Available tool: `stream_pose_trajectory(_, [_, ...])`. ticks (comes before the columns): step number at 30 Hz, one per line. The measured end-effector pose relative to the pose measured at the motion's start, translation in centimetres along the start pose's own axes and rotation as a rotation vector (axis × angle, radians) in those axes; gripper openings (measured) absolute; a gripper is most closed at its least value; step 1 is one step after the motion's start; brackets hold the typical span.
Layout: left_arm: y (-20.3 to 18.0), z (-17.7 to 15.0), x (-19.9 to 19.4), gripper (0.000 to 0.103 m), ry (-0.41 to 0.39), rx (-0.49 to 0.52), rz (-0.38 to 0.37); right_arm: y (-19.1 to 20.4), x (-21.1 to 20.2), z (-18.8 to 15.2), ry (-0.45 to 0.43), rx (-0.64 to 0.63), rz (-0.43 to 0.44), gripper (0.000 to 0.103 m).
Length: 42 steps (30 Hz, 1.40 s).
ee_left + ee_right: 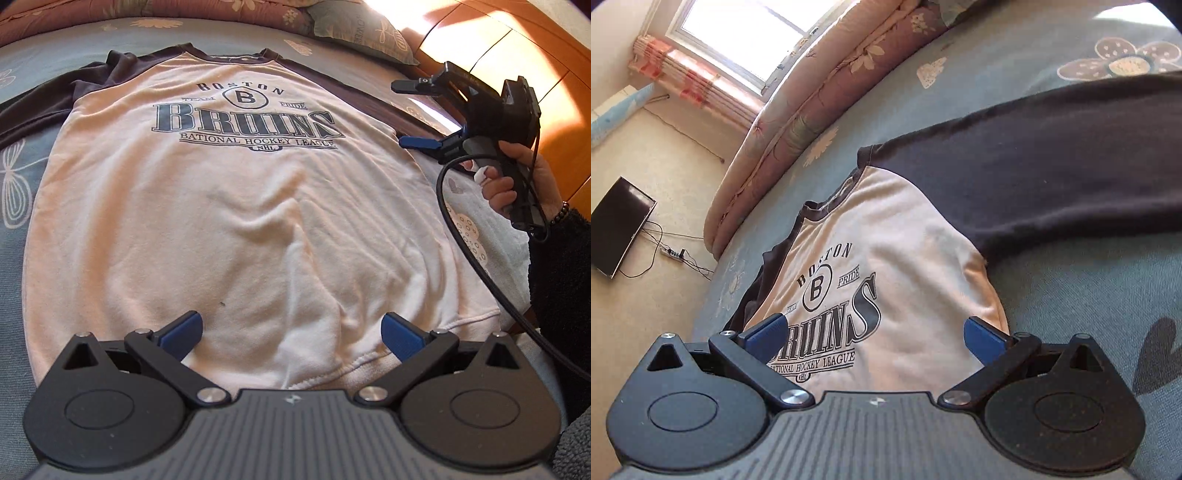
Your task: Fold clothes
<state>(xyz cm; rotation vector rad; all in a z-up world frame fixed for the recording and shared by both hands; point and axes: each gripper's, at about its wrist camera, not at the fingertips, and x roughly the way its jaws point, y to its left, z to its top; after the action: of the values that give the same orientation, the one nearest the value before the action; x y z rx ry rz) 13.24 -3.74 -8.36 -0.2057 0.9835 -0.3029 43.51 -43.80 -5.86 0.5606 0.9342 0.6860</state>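
A cream sweatshirt (229, 206) with dark sleeves lies flat, print up, on the blue floral bed (22, 229). The left tongs (291, 328) hover spread over its hem at 6 o'clock; the right tongs (875, 332), spread too, hang above the chest print. A pillow (362, 29) sits at 1 o'clock, a quilt (812, 103) along the far edge.

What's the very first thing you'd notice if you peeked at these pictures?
A big cream sweatshirt with dark sleeves and Boston Bruins lettering, spread flat, front up, on a blue flowered bedspread. The left gripper hovers open over its hem, and the right gripper sits open over its chest. Sun pours through a window far across the room.
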Motion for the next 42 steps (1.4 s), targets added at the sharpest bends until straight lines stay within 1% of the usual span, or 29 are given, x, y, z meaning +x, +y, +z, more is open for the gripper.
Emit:
stream_pose_trajectory(2, [0.2,-0.1,0.0,0.102,0.008,-0.006,0.016,1.5,1.8,0.8,-0.006,-0.061,0.019,0.103])
stream_pose_trajectory(4, [0.2,-0.4,-0.2,0.102,0.015,-0.002,0.023,2.2,4.1,1.4,-0.008,-0.102,-0.006,0.103])
stream_pose_trajectory(6, [0.2,-0.7,-0.4,0.102,0.022,0.000,0.030,2.1,6.1,1.4,0.018,-0.136,-0.099,0.103])
stream_pose_trajectory(7, [0.3,-0.9,-0.6,0.102,0.021,-0.005,0.027,2.0,6.2,1.1,0.023,-0.159,-0.141,0.103])
stream_pose_trajectory(11, [1.1,-1.7,-1.4,0.102,0.010,-0.027,-0.010,2.0,4.2,-0.5,0.013,-0.276,-0.277,0.103])
stream_pose_trajectory(12, [1.1,-1.7,-1.6,0.102,0.014,-0.031,-0.012,1.9,3.5,-0.8,0.009,-0.286,-0.292,0.103])
stream_pose_trajectory(15, [1.0,-1.9,-2.1,0.102,0.006,-0.020,-0.004,2.4,1.3,-1.8,-0.013,-0.281,-0.285,0.103])
stream_pose_trajectory(17, [1.2,-2.2,-2.4,0.102,-0.007,-0.028,-0.011,4.2,0.3,-2.6,-0.044,-0.309,-0.223,0.103])
stream_pose_trajectory(19, [1.7,-2.6,-2.6,0.102,0.008,-0.065,-0.034,6.0,0.0,-3.8,-0.037,-0.328,-0.157,0.103])
stream_pose_trajectory(20, [1.9,-2.8,-2.8,0.102,0.009,-0.075,-0.039,6.5,0.1,-4.5,-0.023,-0.326,-0.139,0.103])
stream_pose_trajectory(21, [2.0,-3.0,-3.1,0.102,0.010,-0.086,-0.044,6.8,0.5,-5.5,0.007,-0.318,-0.140,0.103])
stream_pose_trajectory(22, [2.2,-3.2,-3.4,0.102,0.013,-0.093,-0.042,6.9,1.0,-6.4,0.040,-0.310,-0.157,0.103])
stream_pose_trajectory(24, [2.7,-3.0,-4.5,0.102,0.003,-0.092,-0.026,6.6,1.8,-8.4,0.098,-0.305,-0.224,0.103])
stream_pose_trajectory(26, [3.3,-2.6,-5.6,0.102,-0.017,-0.084,-0.008,6.4,2.2,-10.4,0.134,-0.359,-0.277,0.103])
stream_pose_trajectory(29, [4.1,-0.2,-6.2,0.102,-0.062,-0.065,0.032,6.6,2.6,-12.0,0.129,-0.461,-0.325,0.103])
stream_pose_trajectory(31, [4.3,1.6,-5.6,0.102,-0.088,-0.054,0.029,6.8,3.0,-12.7,0.126,-0.521,-0.362,0.103])
stream_pose_trajectory(33, [4.4,2.8,-4.2,0.102,-0.092,-0.039,0.024,7.3,3.6,-13.1,0.138,-0.580,-0.406,0.103])
stream_pose_trajectory(34, [4.4,3.0,-3.5,0.102,-0.081,-0.037,0.030,7.4,3.7,-13.1,0.138,-0.585,-0.416,0.103])
stream_pose_trajectory(37, [5.0,2.5,-1.5,0.102,-0.016,-0.056,0.055,7.4,3.7,-12.8,0.141,-0.577,-0.418,0.103])
stream_pose_trajectory(38, [5.3,1.8,-1.5,0.102,-0.008,-0.070,0.052,7.3,3.6,-12.8,0.145,-0.581,-0.415,0.103])
stream_pose_trajectory(40, [5.7,0.0,-2.1,0.102,-0.019,-0.090,0.039,7.4,3.6,-12.9,0.151,-0.596,-0.411,0.103])
stream_pose_trajectory(42, [5.7,-1.4,-3.0,0.102,-0.009,-0.094,0.032,7.4,3.5,-12.9,0.155,-0.607,-0.411,0.103])
